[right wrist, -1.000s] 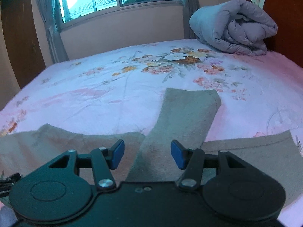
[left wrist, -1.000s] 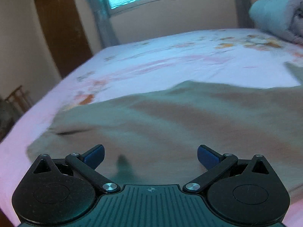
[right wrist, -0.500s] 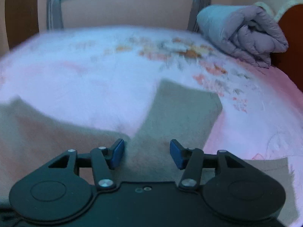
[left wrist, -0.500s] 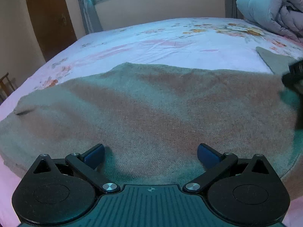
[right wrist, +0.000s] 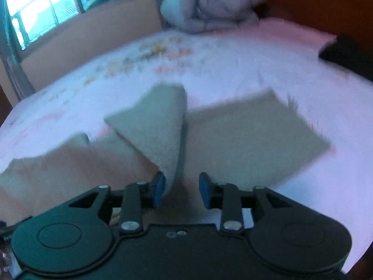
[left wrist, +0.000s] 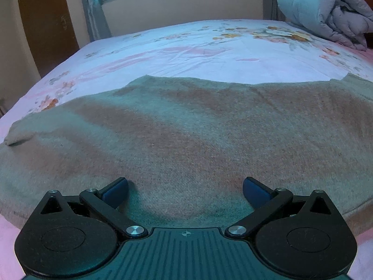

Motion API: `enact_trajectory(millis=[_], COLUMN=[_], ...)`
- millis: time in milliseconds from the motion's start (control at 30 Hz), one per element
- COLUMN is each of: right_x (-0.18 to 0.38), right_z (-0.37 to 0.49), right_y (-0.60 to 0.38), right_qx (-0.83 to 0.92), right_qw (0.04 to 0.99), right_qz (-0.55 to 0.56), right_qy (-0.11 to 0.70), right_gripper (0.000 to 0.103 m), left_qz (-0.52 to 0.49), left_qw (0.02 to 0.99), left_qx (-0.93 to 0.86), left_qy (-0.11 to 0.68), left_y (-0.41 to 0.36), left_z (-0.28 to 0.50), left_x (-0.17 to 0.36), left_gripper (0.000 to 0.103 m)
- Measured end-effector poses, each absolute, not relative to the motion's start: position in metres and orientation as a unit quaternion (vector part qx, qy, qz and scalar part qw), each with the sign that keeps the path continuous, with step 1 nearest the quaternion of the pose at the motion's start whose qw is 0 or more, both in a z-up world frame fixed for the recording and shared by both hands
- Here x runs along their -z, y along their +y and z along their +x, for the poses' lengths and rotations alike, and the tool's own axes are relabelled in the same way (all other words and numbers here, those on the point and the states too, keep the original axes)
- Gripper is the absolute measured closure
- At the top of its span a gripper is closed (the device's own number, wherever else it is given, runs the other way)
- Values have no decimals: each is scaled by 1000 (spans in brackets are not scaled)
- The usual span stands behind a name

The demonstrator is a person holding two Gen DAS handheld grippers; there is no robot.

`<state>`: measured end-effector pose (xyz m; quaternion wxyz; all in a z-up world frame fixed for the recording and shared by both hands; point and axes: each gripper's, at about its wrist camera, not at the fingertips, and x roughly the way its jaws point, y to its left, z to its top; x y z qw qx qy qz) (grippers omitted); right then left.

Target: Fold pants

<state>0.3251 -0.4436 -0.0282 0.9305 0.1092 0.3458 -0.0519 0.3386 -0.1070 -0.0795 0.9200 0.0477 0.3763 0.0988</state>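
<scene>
Grey-brown pants (left wrist: 186, 135) lie spread on the floral bed sheet (left wrist: 186, 51). My left gripper (left wrist: 185, 190) is open and empty, low over the wide part of the pants near the bed's front edge. In the blurred right wrist view the pants (right wrist: 251, 135) show two legs; one leg (right wrist: 158, 126) rises in a fold toward my right gripper (right wrist: 180, 192). The right gripper is open, and the leg's edge touches its left pad (right wrist: 159, 190).
A rolled grey quilt (left wrist: 326, 11) lies at the far right of the bed, also in the right wrist view (right wrist: 209, 7). A window and curtains are behind the bed. A brown door (left wrist: 44, 28) stands at the left. A dark object (right wrist: 345, 53) lies at the far right.
My left gripper has moved right over the pants. My right gripper has swung to the right and lower, and one pants leg now stands folded up against its left pad.
</scene>
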Motion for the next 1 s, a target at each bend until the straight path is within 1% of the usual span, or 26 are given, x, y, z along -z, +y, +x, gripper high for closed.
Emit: enact_trajectory(millis=[67, 133, 233, 300, 333, 400, 467, 533, 567, 600, 633, 667, 700, 767, 833, 900, 967, 1000], right_x=[14, 8, 16, 30, 34, 35, 30, 38, 45, 47, 46, 39, 27, 6, -1, 23, 55, 65], right_z=[331, 349, 384, 405, 409, 411, 402, 406, 413, 416, 417, 420, 416, 395, 361, 328, 308, 303], right_y=[-423, -398, -367, -354, -354, -353, -349, -345, -345, -347, -354, -367, -386, -421, -468, -520, -554, -564], right_qx=[36, 23, 11, 9, 12, 3, -17, -9, -6, -7, -9, -1, 7, 47, 69, 82, 104, 111], right_qw=[946, 950, 936, 912, 907, 903, 912, 899, 889, 887, 890, 897, 913, 936, 943, 910, 869, 858], right_qz=[51, -26, -127, -189, -206, -213, -221, -253, -262, -262, -244, -201, -140, -49, 87, 263, 364, 381], right_qy=[317, 310, 328, 363, 366, 372, 345, 358, 376, 380, 384, 392, 382, 346, 314, 310, 319, 327], right_gripper=[79, 81, 80, 79, 77, 78, 74, 66, 67, 77, 103, 103, 103, 103, 103, 103, 98, 102], left_qz=[47, 47, 45, 45, 45, 45, 47, 47, 47, 47, 46, 46, 45, 45, 46, 48, 46, 48], left_qw=[920, 920, 920, 920, 920, 920, 921, 921, 921, 921, 920, 920, 919, 920, 920, 920, 917, 916], left_qx=[-99, -99, -95, -93, -93, -94, -95, -97, -98, -97, -96, -94, -92, -92, -94, -93, -83, -76], left_qy=[376, 376, 377, 377, 377, 377, 375, 374, 374, 375, 377, 379, 380, 379, 377, 379, 388, 391], left_y=[-107, -107, -106, -106, -106, -106, -107, -108, -109, -108, -108, -107, -106, -106, -107, -108, -105, -103], left_z=[339, 339, 339, 339, 339, 339, 339, 339, 338, 338, 339, 339, 339, 339, 339, 339, 339, 339], left_x=[80, 80, 79, 80, 79, 80, 80, 81, 81, 81, 80, 80, 79, 80, 80, 80, 77, 76], left_gripper=[0, 0, 0, 0, 0, 0, 0, 0, 0, 0, 0, 0, 0, 0, 0, 0, 0, 0])
